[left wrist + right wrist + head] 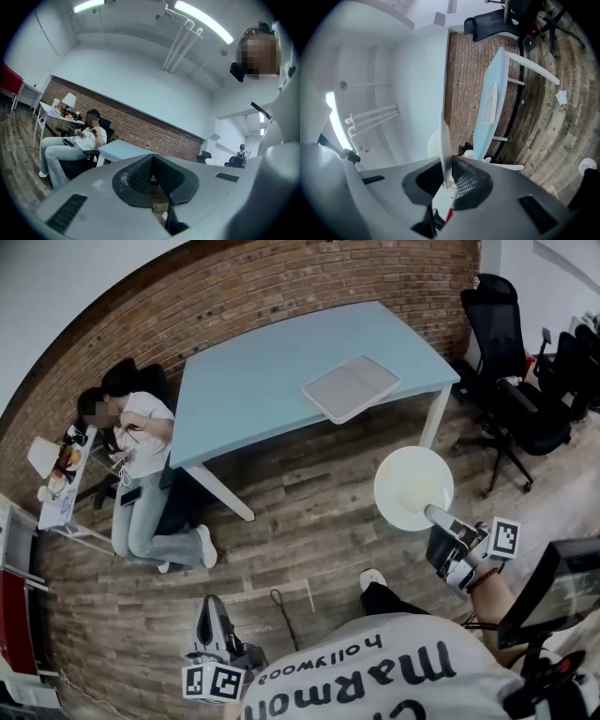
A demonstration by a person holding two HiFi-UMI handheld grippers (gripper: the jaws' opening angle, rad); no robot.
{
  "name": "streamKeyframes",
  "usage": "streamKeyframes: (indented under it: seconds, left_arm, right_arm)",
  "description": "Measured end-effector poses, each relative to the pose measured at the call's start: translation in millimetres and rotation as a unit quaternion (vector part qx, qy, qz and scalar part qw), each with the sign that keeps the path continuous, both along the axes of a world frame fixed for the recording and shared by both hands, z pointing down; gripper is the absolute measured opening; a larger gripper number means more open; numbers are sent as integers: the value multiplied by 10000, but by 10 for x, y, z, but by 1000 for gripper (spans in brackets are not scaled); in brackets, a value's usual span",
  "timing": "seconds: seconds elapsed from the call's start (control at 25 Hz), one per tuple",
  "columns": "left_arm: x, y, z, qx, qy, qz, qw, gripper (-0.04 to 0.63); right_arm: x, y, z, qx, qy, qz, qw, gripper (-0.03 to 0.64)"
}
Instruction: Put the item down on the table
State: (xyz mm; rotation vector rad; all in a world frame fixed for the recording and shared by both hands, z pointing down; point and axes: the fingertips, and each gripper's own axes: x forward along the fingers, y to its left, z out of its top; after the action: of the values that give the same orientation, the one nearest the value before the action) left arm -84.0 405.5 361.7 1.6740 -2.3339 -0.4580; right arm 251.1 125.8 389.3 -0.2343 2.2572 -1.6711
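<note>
The plate (pixel 413 487) is white and round, so it has no long axis. It lies roughly level in the air with its hollow face turned up toward the head camera, and that hollow shows plain white all over. Its far rim points at the table (pixel 253 381) and its near rim is pinched in the right gripper (pixel 436 514). In the right gripper view the plate shows edge-on as a thin pale blade running up from between the jaws, which are clamped on its rim. The plate hangs over the wooden floor (pixel 300 512), short of the table's near edge and close to its white right-hand leg (pixel 432 418), not touching either. On the pale blue tabletop, near that same edge and toward its right end, sits a shallow white rectangular tray (pixel 352 387). The tray lies flat, its long side runs slantwise across the top, and its inside shows bare and pale. The left gripper (pixel 208 607) is low at the left, well apart from the plate, with its fingers pressed together on nothing. A seated person (pixel 141 456) is beside the table's left end by the brick wall (pixel 281 287), and black office chairs (pixel 511 381) stand to the table's right.
</note>
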Motion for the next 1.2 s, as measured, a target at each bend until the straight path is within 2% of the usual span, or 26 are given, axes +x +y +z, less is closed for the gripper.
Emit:
streamKeyframes:
  seconds: [0.48,0.72,1.2]
  left_arm:
    - [-174,-999,-33,-214,-8,-54,9998,6]
    - [-239,-1324,-20,-260,176,-150,9994,6]
    - [-210,-1896,55,-500,315,-380,9975,6]
  right_arm:
    - [-311,-1077,154,-173,32,-212,9996,35]
    - [-373,-1490,243,-265,39,-256,9993,35]
    - [-423,-2226,453,-469,60,-393,9981,35]
